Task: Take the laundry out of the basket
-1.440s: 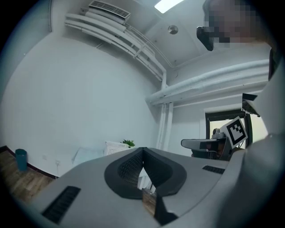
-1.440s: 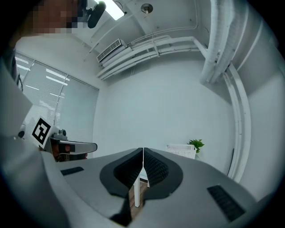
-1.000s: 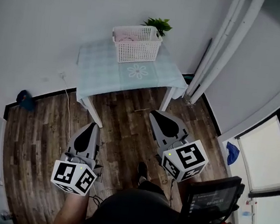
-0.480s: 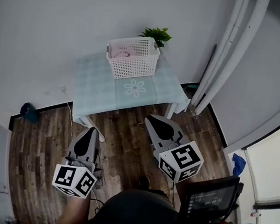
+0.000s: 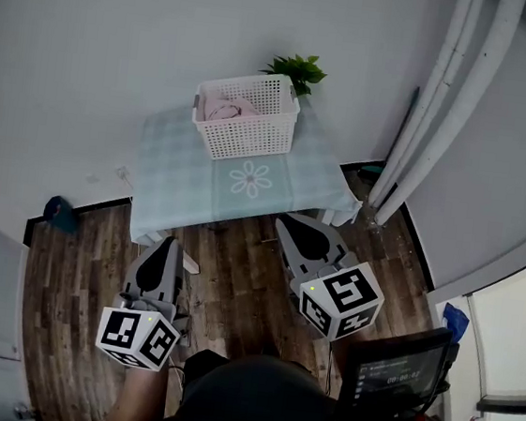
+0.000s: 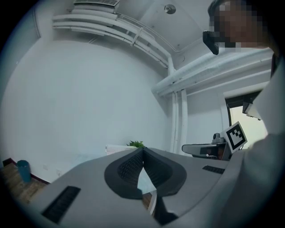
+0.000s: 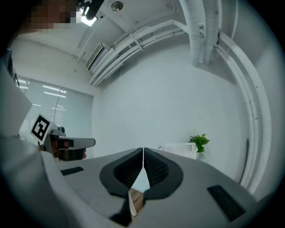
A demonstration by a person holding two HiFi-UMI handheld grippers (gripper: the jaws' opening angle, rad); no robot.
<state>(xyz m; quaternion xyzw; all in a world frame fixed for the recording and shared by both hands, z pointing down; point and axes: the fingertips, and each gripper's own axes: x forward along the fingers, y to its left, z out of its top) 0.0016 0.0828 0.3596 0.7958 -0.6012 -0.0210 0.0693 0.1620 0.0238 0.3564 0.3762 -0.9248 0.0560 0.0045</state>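
Against the pale wall (image 5: 123, 29), over a wooden floor (image 5: 78, 259), stands the bench (image 5: 182, 177), its top a light check with a flower print. On its far side, close to the wall, sits the white basket (image 5: 253, 136), upright. Short of the bench, above the floor, the left hand-held gripper (image 5: 167, 241) and the right hand-held gripper (image 5: 286, 220) point toward it; each has its jaws closed tip to tip with nothing between them. The pink laundry (image 5: 226, 108) lies inside the basket, toward its left end. A small green plant (image 5: 298, 68) stands just behind the basket's right corner.
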